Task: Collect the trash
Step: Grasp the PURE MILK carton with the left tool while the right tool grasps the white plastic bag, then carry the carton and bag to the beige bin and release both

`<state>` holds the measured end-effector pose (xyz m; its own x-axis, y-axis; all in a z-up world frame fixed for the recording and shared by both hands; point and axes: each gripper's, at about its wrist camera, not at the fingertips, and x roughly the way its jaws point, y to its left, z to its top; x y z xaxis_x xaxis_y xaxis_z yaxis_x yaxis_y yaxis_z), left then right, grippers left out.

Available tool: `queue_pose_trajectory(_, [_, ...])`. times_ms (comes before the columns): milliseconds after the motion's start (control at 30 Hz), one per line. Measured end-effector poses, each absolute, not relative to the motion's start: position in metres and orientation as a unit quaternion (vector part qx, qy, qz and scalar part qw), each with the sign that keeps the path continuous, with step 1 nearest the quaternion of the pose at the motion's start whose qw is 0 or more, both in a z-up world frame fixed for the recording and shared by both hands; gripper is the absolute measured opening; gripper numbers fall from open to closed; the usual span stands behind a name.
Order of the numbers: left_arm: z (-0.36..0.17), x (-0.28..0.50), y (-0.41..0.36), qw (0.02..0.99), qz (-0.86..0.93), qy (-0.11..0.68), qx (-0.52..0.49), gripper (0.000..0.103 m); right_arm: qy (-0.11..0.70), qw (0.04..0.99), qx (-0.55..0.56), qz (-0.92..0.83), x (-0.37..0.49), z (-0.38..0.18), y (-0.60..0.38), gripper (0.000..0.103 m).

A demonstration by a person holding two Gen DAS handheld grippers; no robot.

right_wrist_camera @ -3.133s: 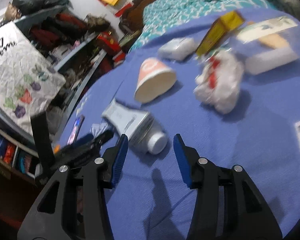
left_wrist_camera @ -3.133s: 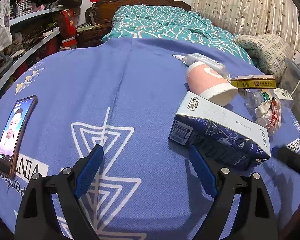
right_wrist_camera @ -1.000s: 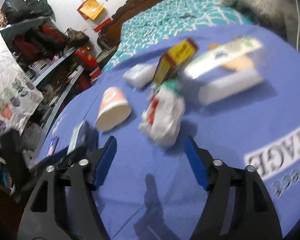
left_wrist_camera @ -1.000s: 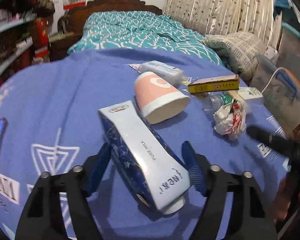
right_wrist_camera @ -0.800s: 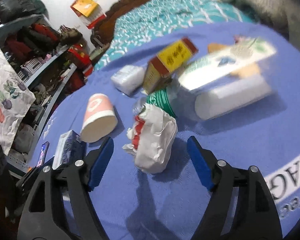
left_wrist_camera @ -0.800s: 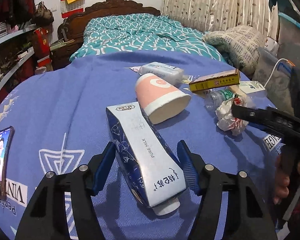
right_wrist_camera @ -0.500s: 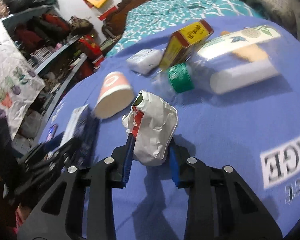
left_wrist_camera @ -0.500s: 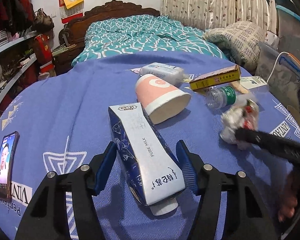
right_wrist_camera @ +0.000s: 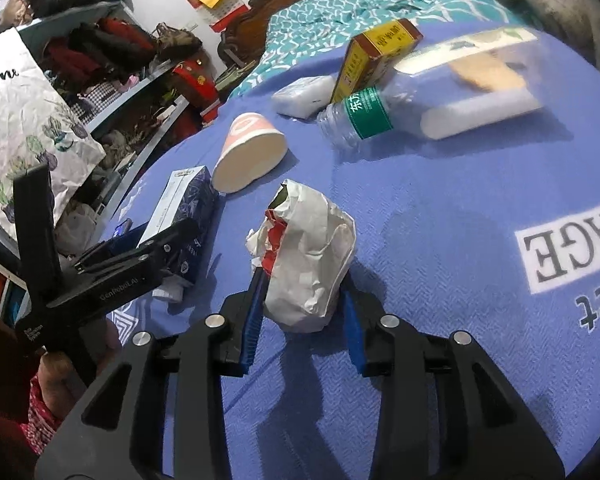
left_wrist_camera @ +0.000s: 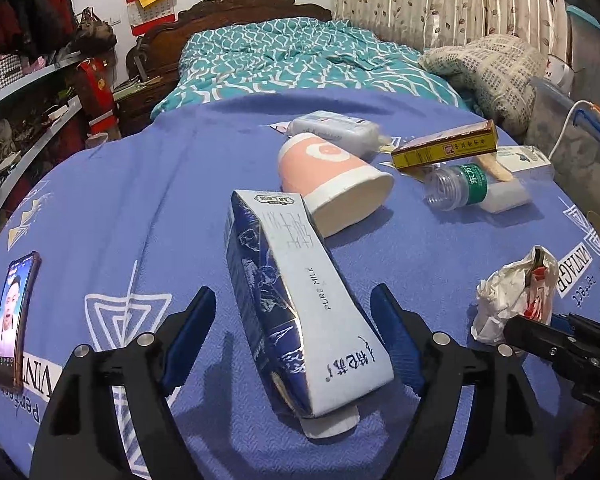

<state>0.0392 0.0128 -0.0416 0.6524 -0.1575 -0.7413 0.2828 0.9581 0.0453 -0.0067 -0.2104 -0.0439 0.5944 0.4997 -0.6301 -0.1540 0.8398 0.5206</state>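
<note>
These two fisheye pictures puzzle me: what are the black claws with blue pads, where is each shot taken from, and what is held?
No robot here: a person holds a two-finger gripper in each hand, each with a camera looking along its fingers. The left view shows the left gripper open, its pads either side of a milk carton lying on the blue cloth. The right view shows the right gripper shut on a crumpled wrapper. Also on the cloth: a paper cup, a plastic bottle, a yellow box, a white packet and a phone.
</note>
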Motion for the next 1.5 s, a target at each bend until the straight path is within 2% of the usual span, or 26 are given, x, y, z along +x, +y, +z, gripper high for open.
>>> queue_pose_trajectory(100, [-0.045,0.041,0.012,0.904,-0.124,0.403,0.077,0.075,0.411,0.865,0.216,0.188,-0.005,-0.045,-0.212,0.046])
queue_pose_trajectory(133, [-0.046,0.041,0.011,0.903,-0.129,0.403,0.075,0.068,0.411,0.865,0.217,0.188,-0.005,-0.045,-0.212,0.046])
queue_pose_trajectory(167, [-0.046,0.04,0.01,0.904,-0.129,0.4,0.078,0.064,0.409,0.865,0.218,0.19,-0.005,-0.045,-0.212,0.044])
queue_pose_trajectory(200, [-0.046,0.039,0.008,0.905,-0.128,0.397,0.082,0.061,0.408,0.865,0.218,0.196,-0.006,-0.045,-0.212,0.035])
queue_pose_trajectory(267, [-0.045,0.037,0.006,0.904,-0.135,0.397,0.086,0.058,0.4,0.868,0.212,0.204,-0.009,-0.041,-0.209,0.034])
queue_pose_trajectory(533, [-0.034,0.02,-0.009,0.899,-0.165,0.397,0.086,0.055,0.385,0.872,0.224,0.204,-0.02,-0.035,-0.228,0.034])
queue_pose_trajectory(800, [-0.022,-0.007,-0.058,0.872,-0.267,0.401,0.086,0.053,0.378,0.868,0.284,0.15,-0.048,-0.043,-0.306,0.034])
queue_pose_trajectory(1100, [-0.025,-0.019,-0.193,0.795,-0.425,0.413,0.128,0.052,0.32,0.879,0.349,0.047,-0.093,-0.046,-0.422,0.034])
queue_pose_trajectory(1400, [-0.018,-0.043,-0.39,0.704,-0.562,0.397,0.175,0.052,0.274,0.868,0.403,-0.096,-0.134,-0.054,-0.559,0.034])
queue_pose_trajectory(1467, [-0.018,-0.05,-0.424,0.685,-0.582,0.397,0.185,0.052,0.275,0.858,0.416,-0.124,-0.137,-0.059,-0.585,0.037])
queue_pose_trajectory(1500, [-0.02,-0.054,-0.438,0.678,-0.588,0.398,0.193,0.053,0.278,0.853,0.419,-0.138,-0.138,-0.062,-0.596,0.051])
